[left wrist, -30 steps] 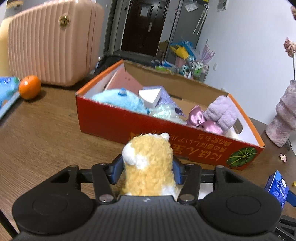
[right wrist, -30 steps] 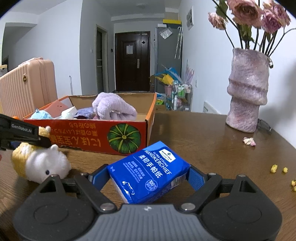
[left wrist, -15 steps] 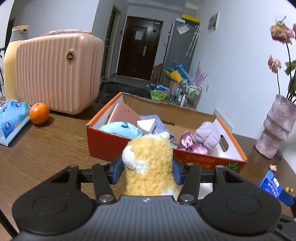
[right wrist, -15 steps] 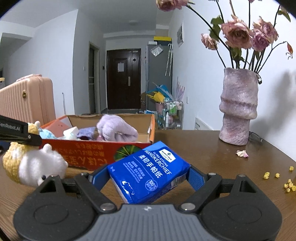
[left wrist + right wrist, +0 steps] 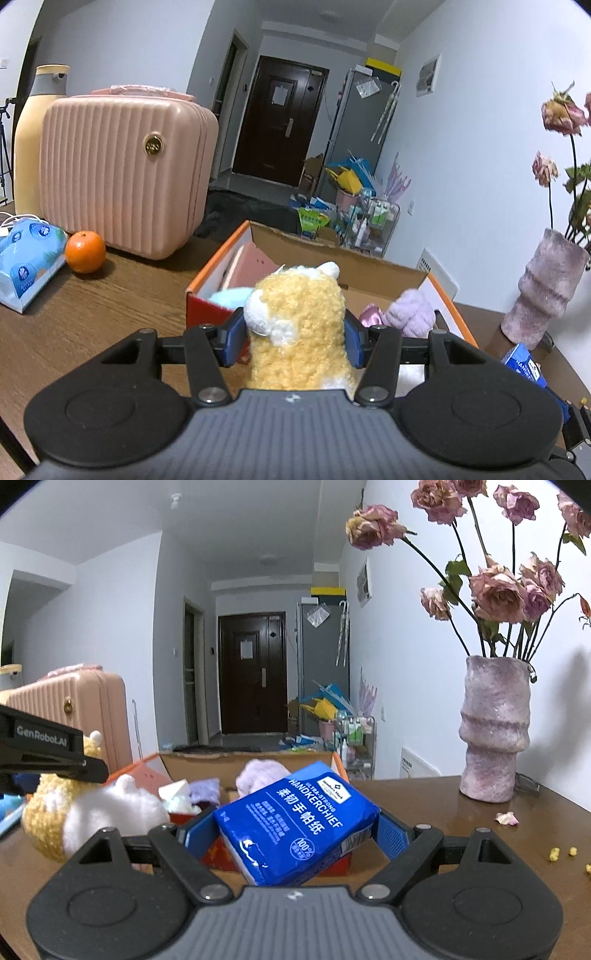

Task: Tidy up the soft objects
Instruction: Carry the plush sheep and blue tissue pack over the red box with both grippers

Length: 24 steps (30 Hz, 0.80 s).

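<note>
The yellow-and-white plush toy (image 5: 301, 328) was clamped between the blue pads of the left gripper (image 5: 293, 341), whose jaws were drawn in close against its curly sides; it hung above the wooden table (image 5: 92, 317), just in front of the orange cardboard box (image 5: 218, 273). The blue handkerchief pack (image 5: 295, 827) sat tilted between the widely spread jaws of the right gripper (image 5: 291, 830), both pads pressing its ends, also raised near the box's front wall.

Inside the box lay a light-blue plush (image 5: 231, 295), a lilac knitted piece (image 5: 413, 314) and a shiny pink bow (image 5: 371, 314). From the right wrist view the plush toy appeared at the left, beside the box.

On the table to the left stood a pink ribbed suitcase (image 5: 122, 173), with an orange (image 5: 85, 252) and a blue tissue pack (image 5: 27, 258) close by. To the right stood a mauve vase (image 5: 493, 727) holding dried roses (image 5: 498, 590), with fallen petals (image 5: 506, 818) near its foot.
</note>
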Each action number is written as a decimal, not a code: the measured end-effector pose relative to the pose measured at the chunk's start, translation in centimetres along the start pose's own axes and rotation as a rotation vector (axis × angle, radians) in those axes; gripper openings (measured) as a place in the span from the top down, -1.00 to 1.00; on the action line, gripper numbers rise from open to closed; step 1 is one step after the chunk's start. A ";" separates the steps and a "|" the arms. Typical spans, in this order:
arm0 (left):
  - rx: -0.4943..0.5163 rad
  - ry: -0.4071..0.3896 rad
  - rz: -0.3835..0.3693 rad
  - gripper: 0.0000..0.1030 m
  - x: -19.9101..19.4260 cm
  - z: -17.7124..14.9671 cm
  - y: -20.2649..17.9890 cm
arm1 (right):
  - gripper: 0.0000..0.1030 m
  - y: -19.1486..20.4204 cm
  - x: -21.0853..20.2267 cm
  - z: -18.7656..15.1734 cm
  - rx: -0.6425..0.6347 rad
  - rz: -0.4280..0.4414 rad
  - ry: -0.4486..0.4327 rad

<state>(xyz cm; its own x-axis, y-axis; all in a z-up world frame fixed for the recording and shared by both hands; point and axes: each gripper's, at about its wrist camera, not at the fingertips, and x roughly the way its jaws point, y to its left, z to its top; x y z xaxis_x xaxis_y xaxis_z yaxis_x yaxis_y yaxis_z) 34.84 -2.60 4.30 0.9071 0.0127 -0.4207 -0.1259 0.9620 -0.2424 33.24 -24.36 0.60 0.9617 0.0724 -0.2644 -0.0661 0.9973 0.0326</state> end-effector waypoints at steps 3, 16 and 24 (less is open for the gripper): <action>-0.010 -0.025 0.012 -0.04 0.2 0.7 0.4 | -0.70 0.4 0.6 0.4 0.016 0.004 -0.014; -0.056 -0.080 0.051 -0.04 3.1 3.6 2.0 | -0.70 2.8 4.5 1.8 0.007 0.024 -0.067; -0.057 -0.097 0.061 -0.04 5.4 4.6 1.5 | -0.70 3.4 7.6 2.6 0.008 0.025 -0.086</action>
<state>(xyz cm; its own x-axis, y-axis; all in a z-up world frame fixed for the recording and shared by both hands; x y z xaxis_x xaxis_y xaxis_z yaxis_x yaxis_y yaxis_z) 41.36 0.19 5.67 0.9313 0.0997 -0.3504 -0.2022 0.9415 -0.2695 40.98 -20.45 1.25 0.9791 0.0955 -0.1794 -0.0887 0.9950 0.0456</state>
